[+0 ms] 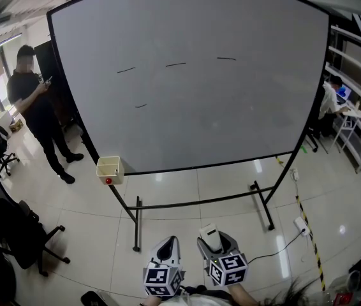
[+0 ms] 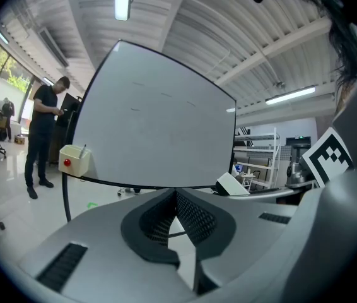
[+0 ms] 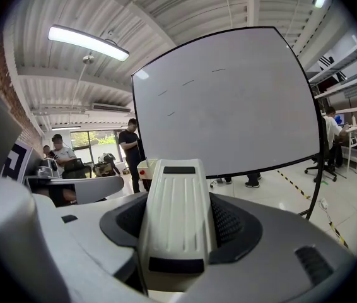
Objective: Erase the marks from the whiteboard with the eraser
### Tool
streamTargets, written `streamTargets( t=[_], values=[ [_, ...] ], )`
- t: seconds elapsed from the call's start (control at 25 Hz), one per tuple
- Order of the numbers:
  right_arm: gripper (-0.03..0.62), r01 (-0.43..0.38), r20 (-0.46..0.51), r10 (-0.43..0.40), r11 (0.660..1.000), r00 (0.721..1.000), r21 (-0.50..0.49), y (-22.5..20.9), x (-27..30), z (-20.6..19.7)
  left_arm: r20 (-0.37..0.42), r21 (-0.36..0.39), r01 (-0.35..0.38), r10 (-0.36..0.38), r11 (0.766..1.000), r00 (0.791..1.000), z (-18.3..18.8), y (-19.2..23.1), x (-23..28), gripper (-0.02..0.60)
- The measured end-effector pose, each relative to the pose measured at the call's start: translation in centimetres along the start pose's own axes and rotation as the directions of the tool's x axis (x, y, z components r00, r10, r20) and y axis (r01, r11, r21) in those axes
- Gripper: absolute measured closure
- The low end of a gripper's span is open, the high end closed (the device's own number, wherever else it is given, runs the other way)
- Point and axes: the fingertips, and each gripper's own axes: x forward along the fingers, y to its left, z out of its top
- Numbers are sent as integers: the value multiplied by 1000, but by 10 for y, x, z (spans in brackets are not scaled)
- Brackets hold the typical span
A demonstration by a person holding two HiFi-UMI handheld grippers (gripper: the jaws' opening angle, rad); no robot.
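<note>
A large whiteboard [image 1: 193, 75] on a black wheeled stand fills the head view, with several short dark marks [image 1: 175, 64] in its upper half. It shows too in the left gripper view [image 2: 156, 131] and the right gripper view [image 3: 235, 106]. My right gripper [image 1: 210, 238] is held low in front of me, well short of the board, shut on a white eraser [image 3: 177, 216] that stands between its jaws. My left gripper [image 1: 168, 246] is beside it, jaws shut with nothing between them [image 2: 173, 214].
A small cream box [image 1: 110, 169] with a red dot hangs at the board's lower left corner. A person in black [image 1: 37, 107] stands left of the board. Office chairs [image 1: 14, 228] are at left, shelving [image 1: 359, 126] and a seated person at right, cables on the tiled floor.
</note>
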Motion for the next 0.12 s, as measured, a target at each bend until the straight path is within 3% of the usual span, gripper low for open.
streamTargets(
  t=[0.12],
  values=[
    [321, -1, -6, 1, 1000, 1000, 1, -1, 2, -3, -3, -4, -1, 1, 1000, 1000, -2, 1, 1, 603]
  ],
)
